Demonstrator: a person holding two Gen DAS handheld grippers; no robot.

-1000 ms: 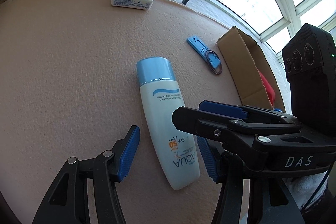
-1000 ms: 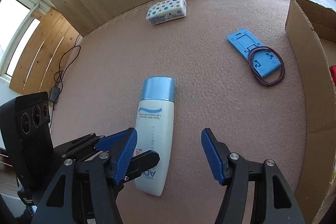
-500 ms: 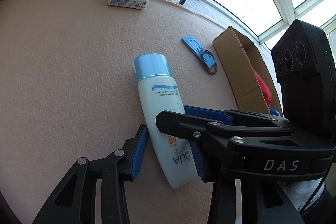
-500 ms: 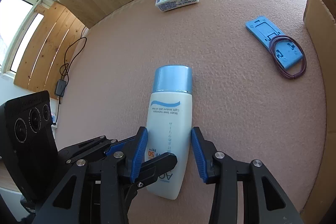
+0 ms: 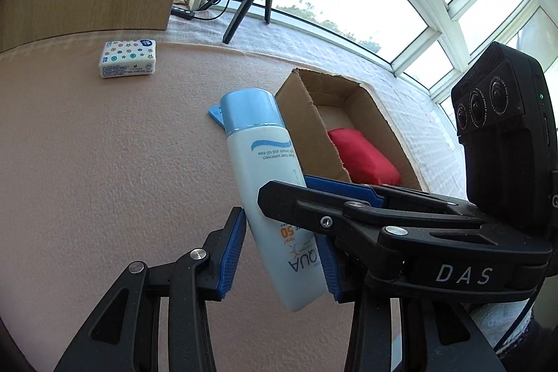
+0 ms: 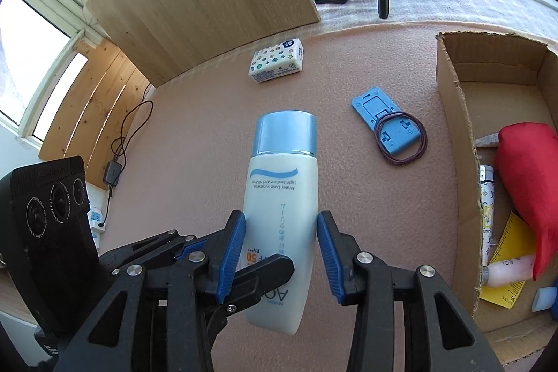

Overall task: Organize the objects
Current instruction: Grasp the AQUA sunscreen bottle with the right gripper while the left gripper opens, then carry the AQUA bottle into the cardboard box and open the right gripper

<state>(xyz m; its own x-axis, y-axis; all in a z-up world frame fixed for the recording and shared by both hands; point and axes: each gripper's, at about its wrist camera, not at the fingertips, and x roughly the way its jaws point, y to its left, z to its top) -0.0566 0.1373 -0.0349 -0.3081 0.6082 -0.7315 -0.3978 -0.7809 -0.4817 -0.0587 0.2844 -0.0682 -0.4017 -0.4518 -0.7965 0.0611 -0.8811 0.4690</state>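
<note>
I have both tongs, left (image 5: pixel 279 253) and right (image 6: pixel 279 253), clamped on the bottle (image 6: pixel 282 194) together, steadying it off the counter (image 6: pixel 195 128) toward the box (image 6: pixel 453 135).

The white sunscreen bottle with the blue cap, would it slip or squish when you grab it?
The white plastic sunscreen bottle with the blue cap looks smooth and glossy, so it may slip. Both pairs of fingers grip its lower half without denting it, so it seems fairly stiff. Its flattish body probably won't roll.
</note>
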